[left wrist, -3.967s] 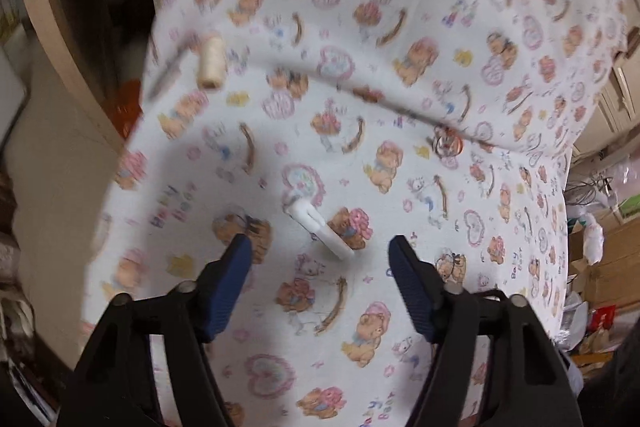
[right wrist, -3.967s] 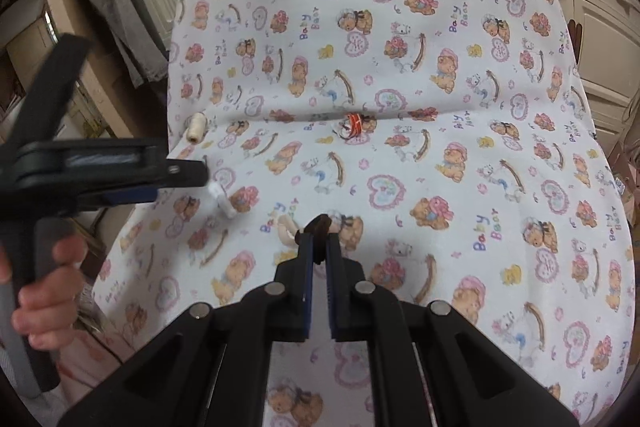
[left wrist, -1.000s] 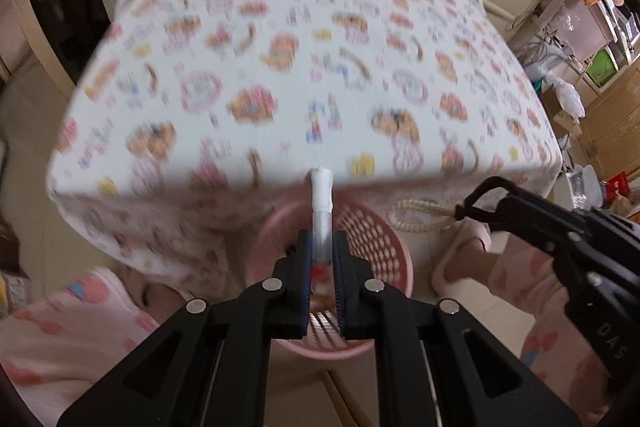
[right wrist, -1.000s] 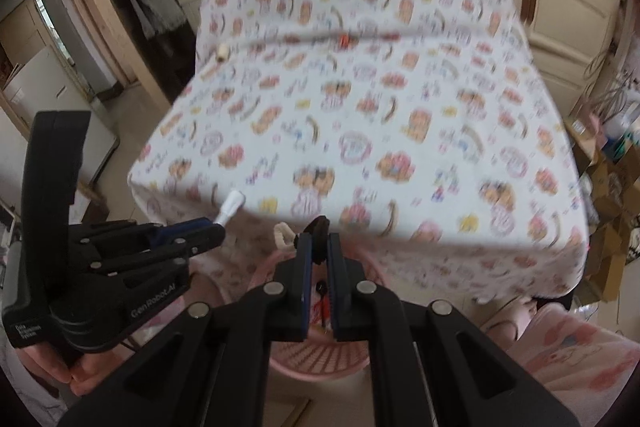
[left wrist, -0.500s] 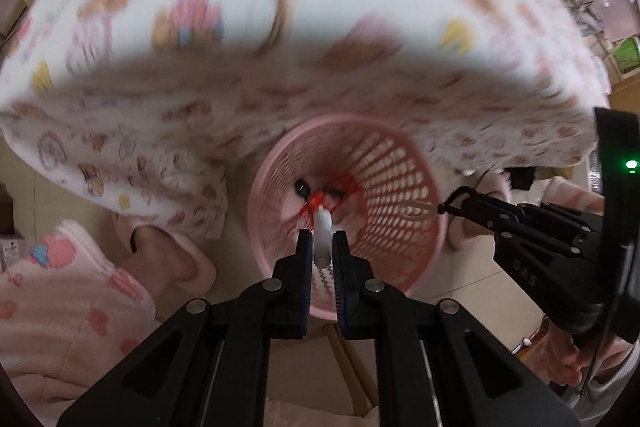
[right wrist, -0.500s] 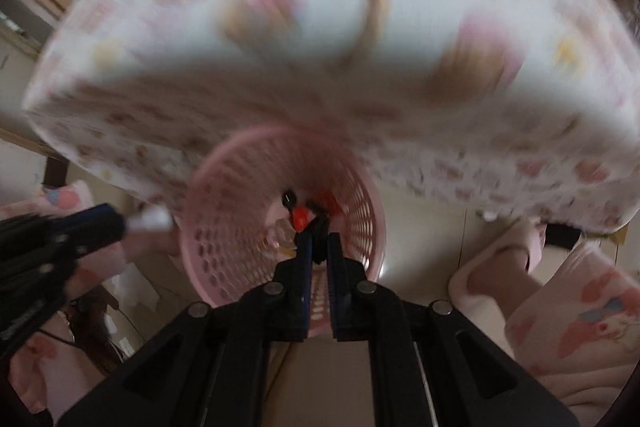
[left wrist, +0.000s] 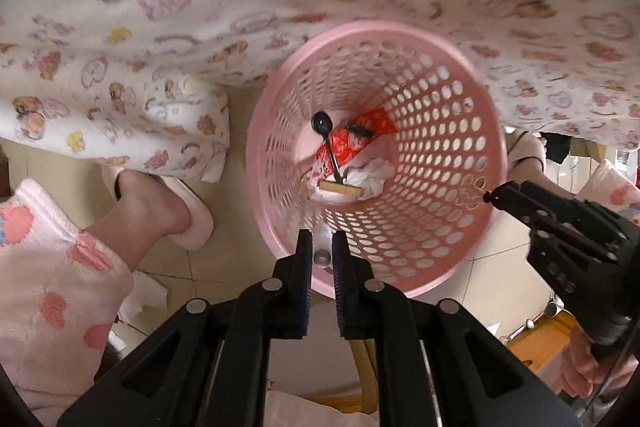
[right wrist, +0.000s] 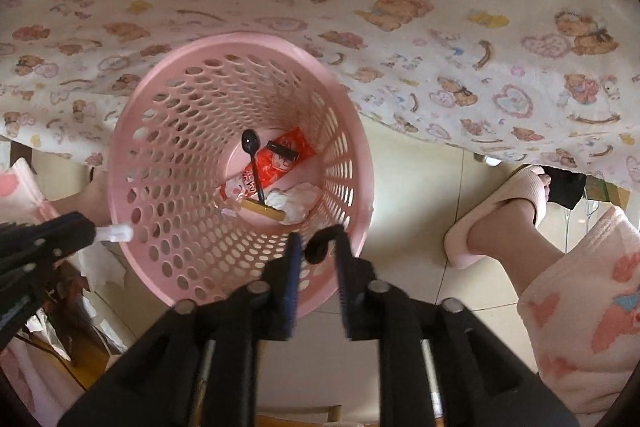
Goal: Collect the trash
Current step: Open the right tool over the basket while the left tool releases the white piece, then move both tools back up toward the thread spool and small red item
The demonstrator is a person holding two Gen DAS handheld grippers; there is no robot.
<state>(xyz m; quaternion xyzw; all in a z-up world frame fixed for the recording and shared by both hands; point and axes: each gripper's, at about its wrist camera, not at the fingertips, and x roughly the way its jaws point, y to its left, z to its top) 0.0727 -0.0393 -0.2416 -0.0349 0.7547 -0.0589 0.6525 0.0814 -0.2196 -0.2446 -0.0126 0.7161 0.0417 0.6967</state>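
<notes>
A pink perforated basket (left wrist: 440,131) (right wrist: 168,131) stands on the floor under the edge of the bed. In it lie a black spoon (right wrist: 251,143), a red wrapper (right wrist: 276,163), a white tissue (right wrist: 296,203) and a tan stick (right wrist: 262,210). My left gripper (left wrist: 322,239) points down over the near rim, shut on a white plastic piece (left wrist: 322,247). That piece (right wrist: 118,233) also shows in the right wrist view. My right gripper (right wrist: 316,239) hangs over the rim with its jaws opening. A dark loop (right wrist: 318,247) sits loose between them, against one finger.
The bear-print bed sheet (right wrist: 400,7) overhangs the basket's far side. A person's feet in pink slippers (right wrist: 496,203) (left wrist: 176,215) and pink pyjama legs stand on both sides of the basket, on a tiled floor (right wrist: 420,179).
Both grippers have sunk from above the bed and tipped down over the basket. The right jaws, shut before, have parted. The left still grips the white piece.
</notes>
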